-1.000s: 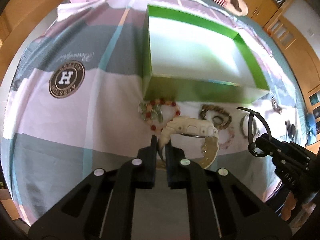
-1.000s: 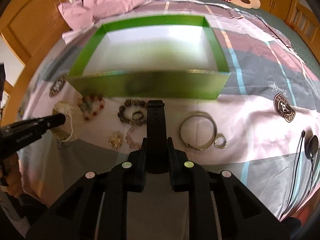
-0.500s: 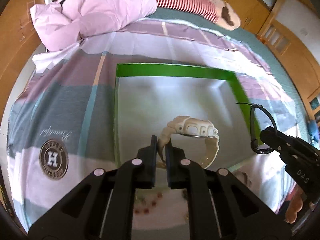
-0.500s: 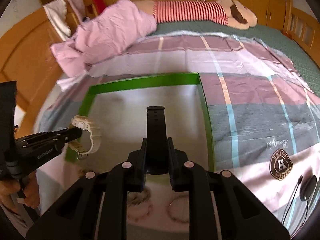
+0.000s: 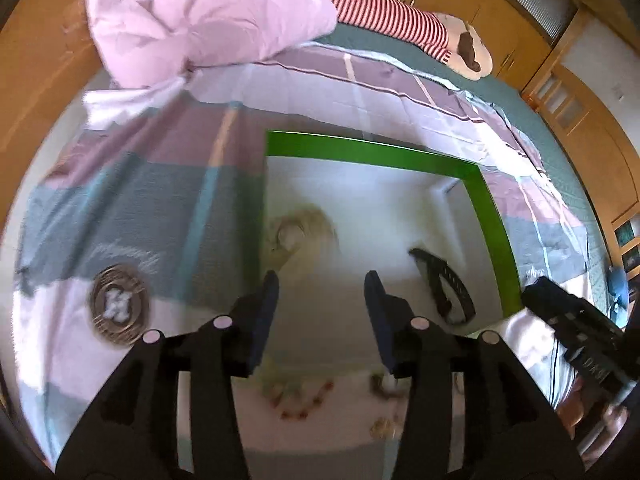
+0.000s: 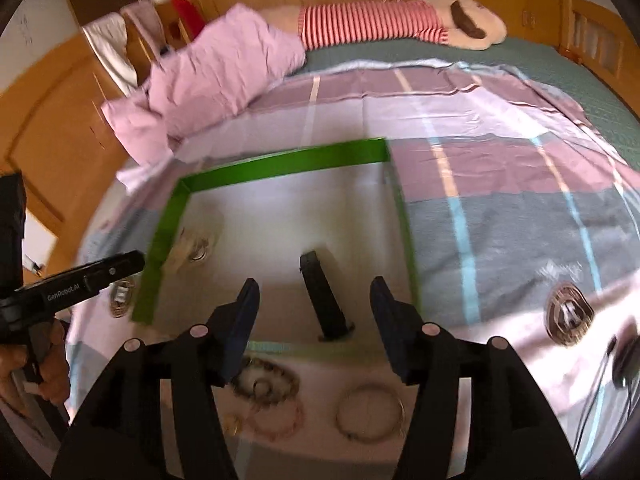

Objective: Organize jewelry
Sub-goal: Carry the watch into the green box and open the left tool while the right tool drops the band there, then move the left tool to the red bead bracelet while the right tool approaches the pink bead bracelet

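A green box (image 5: 492, 220) (image 6: 280, 166) with a white floor lies on the bed. A cream watch (image 5: 304, 232) (image 6: 192, 248) lies inside it by the left wall. A black watch (image 5: 444, 284) (image 6: 324, 296) lies inside toward the right. My left gripper (image 5: 320, 292) is open and empty above the box's near edge. My right gripper (image 6: 314, 300) is open and empty, with the black watch seen between its fingers. Several bracelets lie on the sheet in front of the box: a brown bead one (image 6: 266, 384), a pink one (image 6: 276, 420), a metal bangle (image 6: 370, 412) and a red bead one (image 5: 304, 400).
A checked sheet (image 5: 140, 200) with round logo patches (image 5: 118, 304) covers the bed. A pink pillow (image 5: 208, 16) and a striped plush toy (image 6: 400, 20) lie at the far end. A black cable with a round puck (image 6: 624, 364) lies at the right. Wooden cupboards surround the bed.
Both grippers have opened. The cream watch left my left gripper and the black watch left my right gripper; both now lie in the box.
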`<state>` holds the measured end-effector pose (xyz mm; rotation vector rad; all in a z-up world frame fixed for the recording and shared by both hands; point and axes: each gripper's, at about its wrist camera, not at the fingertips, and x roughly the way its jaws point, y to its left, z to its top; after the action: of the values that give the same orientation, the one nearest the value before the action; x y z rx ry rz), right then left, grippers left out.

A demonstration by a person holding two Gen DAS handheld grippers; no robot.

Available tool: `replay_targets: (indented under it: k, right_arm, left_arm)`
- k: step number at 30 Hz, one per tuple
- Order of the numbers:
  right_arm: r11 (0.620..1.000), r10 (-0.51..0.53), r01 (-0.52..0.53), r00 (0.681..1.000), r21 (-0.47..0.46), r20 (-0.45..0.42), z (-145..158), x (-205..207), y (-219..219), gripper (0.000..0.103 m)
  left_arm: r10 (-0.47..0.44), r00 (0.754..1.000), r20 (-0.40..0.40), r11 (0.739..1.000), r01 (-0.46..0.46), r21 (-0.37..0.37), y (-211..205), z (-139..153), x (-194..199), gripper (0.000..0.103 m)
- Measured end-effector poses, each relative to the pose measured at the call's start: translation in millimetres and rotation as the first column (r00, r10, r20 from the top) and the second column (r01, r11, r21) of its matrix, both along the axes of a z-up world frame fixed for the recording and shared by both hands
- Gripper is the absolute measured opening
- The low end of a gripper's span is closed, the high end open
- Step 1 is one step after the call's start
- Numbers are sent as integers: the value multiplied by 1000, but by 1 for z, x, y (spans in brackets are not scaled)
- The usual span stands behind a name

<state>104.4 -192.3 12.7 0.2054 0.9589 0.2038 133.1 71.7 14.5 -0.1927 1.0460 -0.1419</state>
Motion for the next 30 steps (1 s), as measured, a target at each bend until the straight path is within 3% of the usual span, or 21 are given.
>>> replay_targets:
  k: [3, 7, 10, 16, 20, 23, 27, 30]
  right_arm:
    - [998, -41, 41, 999, 43, -5, 0, -32, -23, 57]
    - [997, -74, 72, 993, -26, -92, -35, -53, -35, 56]
    - [996, -78, 72, 981, -45, -176, -62, -56, -32, 46]
    - [1000, -20, 17, 980, -14, -197, -67, -62, -7, 46]
    - [1000, -14, 10, 979, -20, -205, -68, -70, -1, 46]
    - [1000, -27, 23, 975, -20, -220, -72, -75, -5, 46]
    - [999, -45, 42, 970, -16, -238, -76, -82, -12, 46]
    - [999, -54, 50, 969, -20, -242, -77, -86, -17, 46]
  left_arm:
    - [19, 1000, 5, 1000, -19, -19, 15, 7, -27, 49]
    - [58, 997, -46, 998, -59, -7, 30, -19, -57, 49]
    - [70, 992, -109, 997, -68, 24, 27, -42, -62, 48]
    - [37, 989, -144, 995, -23, 100, -1, -78, -43, 46]
    - [4, 980, -199, 998, 8, 60, -13, -100, -36, 22]
    - [-38, 976, -213, 995, 56, 78, -23, -101, -44, 19]
    - [-161, 958, -238, 987, 154, -46, -34, -89, -67, 17]
    - [-260, 948, -182, 960, 234, -153, -41, -72, -87, 9]
